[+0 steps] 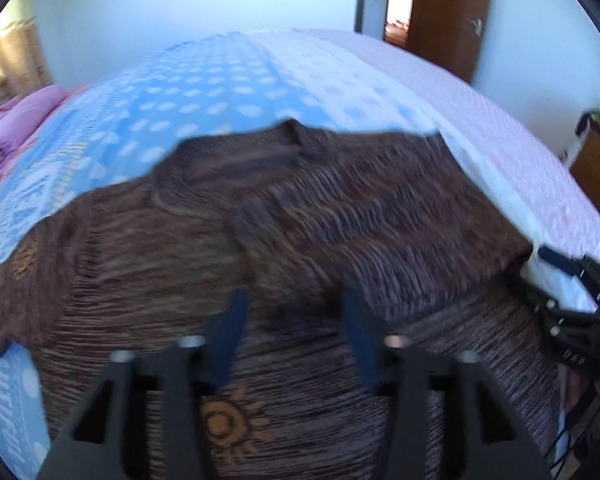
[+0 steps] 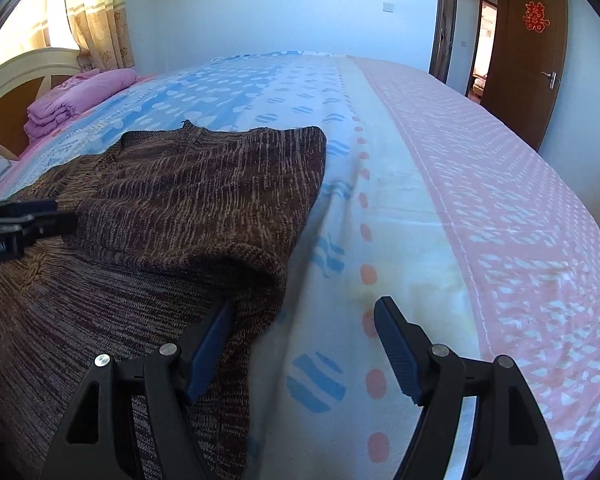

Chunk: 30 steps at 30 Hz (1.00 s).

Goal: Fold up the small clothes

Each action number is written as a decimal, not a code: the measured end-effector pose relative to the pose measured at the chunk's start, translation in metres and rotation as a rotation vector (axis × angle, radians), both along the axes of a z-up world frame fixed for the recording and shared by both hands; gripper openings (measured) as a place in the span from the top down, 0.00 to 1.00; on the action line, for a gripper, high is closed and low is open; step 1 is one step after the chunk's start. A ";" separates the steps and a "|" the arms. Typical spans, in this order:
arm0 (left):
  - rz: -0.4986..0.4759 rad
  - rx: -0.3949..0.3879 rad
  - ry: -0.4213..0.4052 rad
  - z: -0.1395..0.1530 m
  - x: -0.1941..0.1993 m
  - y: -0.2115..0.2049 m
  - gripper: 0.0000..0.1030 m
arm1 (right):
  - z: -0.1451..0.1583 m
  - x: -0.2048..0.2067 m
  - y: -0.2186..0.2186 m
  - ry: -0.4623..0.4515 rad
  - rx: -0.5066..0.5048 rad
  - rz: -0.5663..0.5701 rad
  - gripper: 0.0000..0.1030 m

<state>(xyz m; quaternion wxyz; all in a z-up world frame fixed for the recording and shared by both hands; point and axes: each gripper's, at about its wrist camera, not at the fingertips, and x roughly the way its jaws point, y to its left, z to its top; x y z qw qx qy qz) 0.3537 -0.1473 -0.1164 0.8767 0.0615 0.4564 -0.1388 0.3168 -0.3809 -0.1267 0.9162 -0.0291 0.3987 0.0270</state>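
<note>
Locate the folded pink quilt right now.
In the right wrist view the folded pink quilt lies upper left, at the bed's head by the headboard, beyond the brown sweater.

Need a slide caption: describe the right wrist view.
Open right claw beside a folded brown sweater on the patterned bed sheet.

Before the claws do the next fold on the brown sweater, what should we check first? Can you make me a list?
1. Left claw let go of the sweater: ok, its fingers stand apart above the knit, pinching nothing.
2. Right claw ready to grab: ok, it is wide open, one finger by the sweater's edge, the other over the bedsheet.
3. Sleeve folded in: ok, a flap lies on top of the body.
4. Fold lying flat: not ok, its near edge bulges.
5. Room on the bed: ok, bare sheet beside the sweater.
6. Far sleeve tidy: cannot tell, the left view is blurred.
</note>
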 end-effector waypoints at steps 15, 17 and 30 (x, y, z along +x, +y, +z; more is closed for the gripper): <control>0.058 -0.082 0.011 0.009 0.002 0.040 0.91 | 0.004 -0.009 0.000 -0.035 -0.006 -0.016 0.29; 0.082 -0.154 0.050 0.007 0.011 0.044 0.71 | 0.004 -0.009 0.001 -0.037 -0.012 -0.020 0.29; 0.032 -0.176 0.075 0.002 0.011 0.026 0.93 | 0.003 -0.011 0.002 -0.039 -0.015 -0.020 0.29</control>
